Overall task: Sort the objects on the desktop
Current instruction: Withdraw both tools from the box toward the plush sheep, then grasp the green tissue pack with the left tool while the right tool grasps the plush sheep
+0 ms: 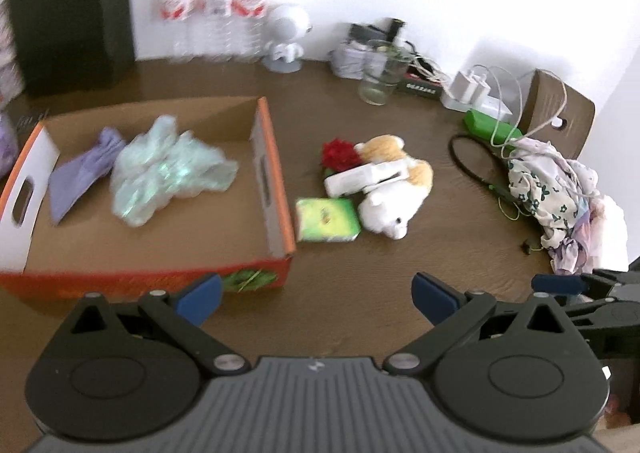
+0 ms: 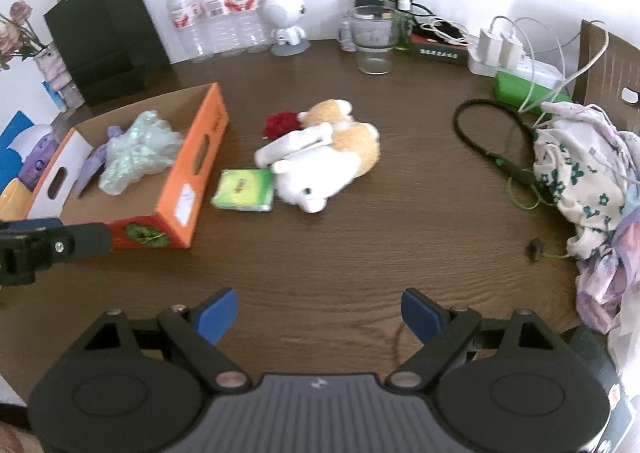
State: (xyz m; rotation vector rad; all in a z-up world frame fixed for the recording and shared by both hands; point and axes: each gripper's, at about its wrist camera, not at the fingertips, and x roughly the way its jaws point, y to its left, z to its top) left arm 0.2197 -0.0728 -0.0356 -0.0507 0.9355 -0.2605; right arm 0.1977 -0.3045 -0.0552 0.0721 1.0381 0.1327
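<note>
Both tongs hang spread wide and empty over bare brown worktop [image 2: 320,253]. Ahead of the left tongs [image 1: 316,297], slightly to their left, the orange cardboard box [image 1: 276,173] stands with its near corner just past the left fingertip; a crumpled plastic bag [image 1: 168,169] and lilac cloth [image 1: 84,169] lie inside. Ahead of the right tongs [image 2: 318,315], across an open stretch, the green packet [image 2: 244,189] sits just beside the box wall, touching the plush toy [image 2: 328,165]. A clothes heap [image 2: 588,181] crowds the right edge.
</note>
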